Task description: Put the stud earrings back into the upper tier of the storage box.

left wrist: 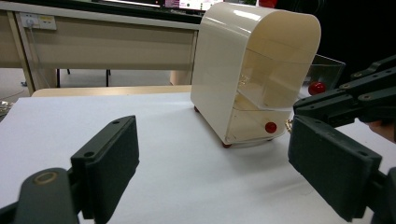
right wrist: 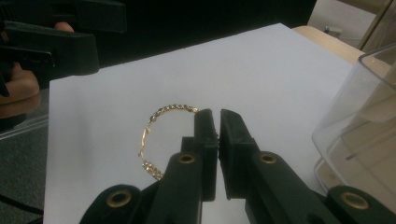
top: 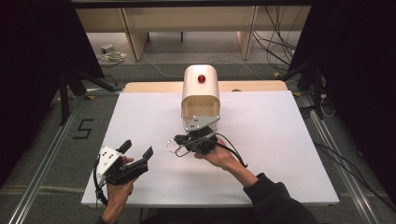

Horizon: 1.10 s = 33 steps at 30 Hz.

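In the high view the right gripper [top: 180, 142] hangs just in front of the cream jewellery box [top: 201, 95], which stands at the far edge of the bench [top: 280, 140], and a gold chain [top: 169, 145] dangles from its tip; the left gripper [top: 137, 148] waits near the bench's near left corner, jaws apart and empty. The left gripper view shows that box's clear drawers [left wrist: 259, 100] facing the near side. In the right gripper view the jaws are pinched together on the chain [right wrist: 156, 135], whose loop sags over the white surface. The step looks like carrying the chain to the box; next it needs lifting toward a drawer without snagging.
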Tool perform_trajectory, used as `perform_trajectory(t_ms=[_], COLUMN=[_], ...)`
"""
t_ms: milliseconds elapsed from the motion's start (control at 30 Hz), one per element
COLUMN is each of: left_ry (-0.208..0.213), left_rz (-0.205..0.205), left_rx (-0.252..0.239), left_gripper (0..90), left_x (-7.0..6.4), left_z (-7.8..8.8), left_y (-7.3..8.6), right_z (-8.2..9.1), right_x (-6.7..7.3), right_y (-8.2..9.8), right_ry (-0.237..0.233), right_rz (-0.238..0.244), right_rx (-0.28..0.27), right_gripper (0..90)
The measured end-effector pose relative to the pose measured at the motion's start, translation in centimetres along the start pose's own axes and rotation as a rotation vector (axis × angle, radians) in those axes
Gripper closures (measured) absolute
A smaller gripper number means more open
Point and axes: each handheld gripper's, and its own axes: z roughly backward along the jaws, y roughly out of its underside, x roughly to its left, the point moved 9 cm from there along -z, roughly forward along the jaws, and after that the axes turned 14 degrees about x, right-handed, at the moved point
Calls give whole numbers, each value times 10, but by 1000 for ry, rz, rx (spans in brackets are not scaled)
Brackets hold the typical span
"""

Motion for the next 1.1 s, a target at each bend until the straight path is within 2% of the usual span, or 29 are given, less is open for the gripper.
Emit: perform_trajectory(t_ms=[333,767,1100], left_ry=[2,5,6], left_rz=[-6,-8,-7], left_rx=[5,7,7], left_gripper=[156,156,156], left_x=[-1,-1,-1], left_z=[0,0,0], left_y=[0,1,1], right_z=[18,45,56], right_x=[-3,-14,-22], right_y=[-11,-23,-25], right_ry=[15,39,52], right_rz=[7,-16,-34], right_rx=[-57,-137,-161], right_gripper=[865,866,865])
